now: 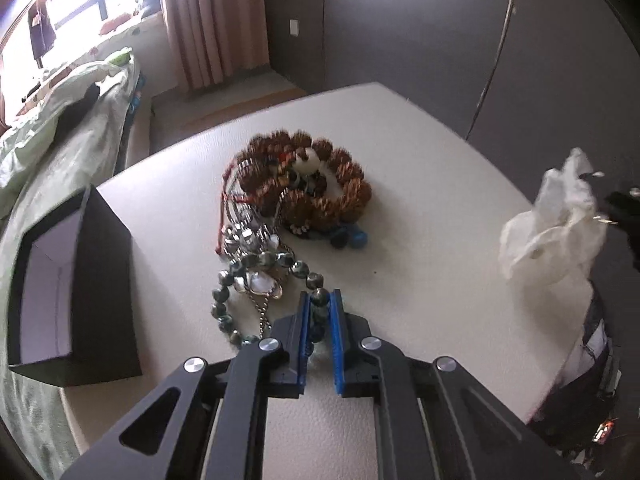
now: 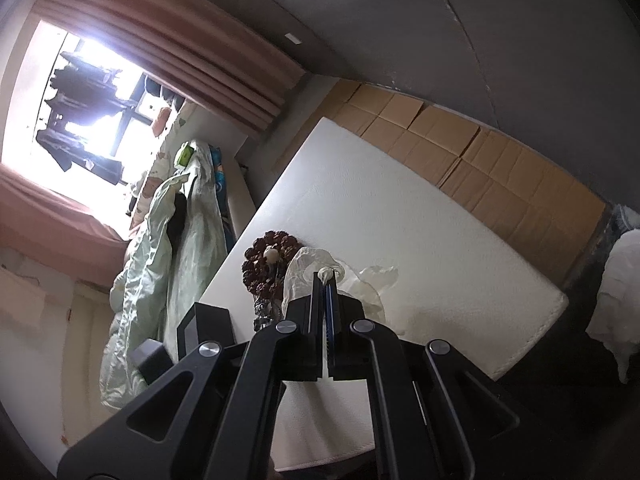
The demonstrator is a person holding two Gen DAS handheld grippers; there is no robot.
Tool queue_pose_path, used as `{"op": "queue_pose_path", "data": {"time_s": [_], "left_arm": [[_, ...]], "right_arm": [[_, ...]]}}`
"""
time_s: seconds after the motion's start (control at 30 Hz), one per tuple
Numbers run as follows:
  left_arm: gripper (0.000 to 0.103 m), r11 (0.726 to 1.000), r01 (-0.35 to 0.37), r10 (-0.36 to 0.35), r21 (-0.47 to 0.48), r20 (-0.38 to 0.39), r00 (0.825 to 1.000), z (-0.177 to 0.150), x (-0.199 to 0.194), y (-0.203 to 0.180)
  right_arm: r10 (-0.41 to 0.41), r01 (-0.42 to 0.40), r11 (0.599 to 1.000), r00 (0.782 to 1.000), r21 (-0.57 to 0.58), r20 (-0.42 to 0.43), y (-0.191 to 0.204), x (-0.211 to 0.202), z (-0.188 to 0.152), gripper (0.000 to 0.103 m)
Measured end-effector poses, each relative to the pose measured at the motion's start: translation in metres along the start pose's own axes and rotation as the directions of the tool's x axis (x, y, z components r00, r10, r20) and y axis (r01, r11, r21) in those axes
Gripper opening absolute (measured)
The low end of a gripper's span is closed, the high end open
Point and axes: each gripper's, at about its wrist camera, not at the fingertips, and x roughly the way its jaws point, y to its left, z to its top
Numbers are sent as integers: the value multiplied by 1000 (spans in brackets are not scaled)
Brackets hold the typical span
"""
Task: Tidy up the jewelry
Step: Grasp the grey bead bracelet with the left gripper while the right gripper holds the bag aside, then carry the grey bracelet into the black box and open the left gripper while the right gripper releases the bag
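A jewelry pile lies mid-table: a brown spiky-bead strand (image 1: 316,184), silver pieces (image 1: 244,236) and a dark green bead bracelet (image 1: 256,280). My left gripper (image 1: 320,300) is shut on the green bead bracelet, one bead (image 1: 320,298) pinched between its blue pads. An open black box (image 1: 72,292) with a white lining stands on the table's left edge. My right gripper (image 2: 326,278) is shut on a white plastic bag (image 2: 316,276), held above the table; the bag also shows in the left wrist view (image 1: 556,224). The brown strand (image 2: 268,268) and the box (image 2: 208,328) lie beneath it.
The white table (image 1: 420,200) has edges close on the left and right. A bed with green bedding (image 1: 48,128) lies to the left. Flattened cardboard (image 2: 480,160) covers the floor beyond the table. Dark wardrobe doors (image 1: 400,20) stand behind.
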Motion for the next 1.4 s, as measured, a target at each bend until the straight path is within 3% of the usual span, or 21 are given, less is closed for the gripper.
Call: {"op": "queue_pose_path", "data": {"time_s": [0.27, 0.7, 0.9, 1.4], "left_arm": [[7, 996, 53, -46, -78, 86, 995, 7, -44, 23], [7, 969, 134, -85, -207, 227, 970, 6, -110, 75], [7, 947, 178, -108, -266, 259, 960, 3, -122, 103], [7, 901, 186, -74, -391, 283, 956, -1, -131, 170]], "right_arm": [[29, -28, 995, 1000, -91, 2, 22, 3, -9, 3], [115, -111, 974, 993, -196, 10, 59, 9, -25, 3], [155, -149, 964, 988, -221, 11, 75, 15, -32, 3], [221, -221, 932, 975, -288, -35, 116, 45, -55, 3]]}}
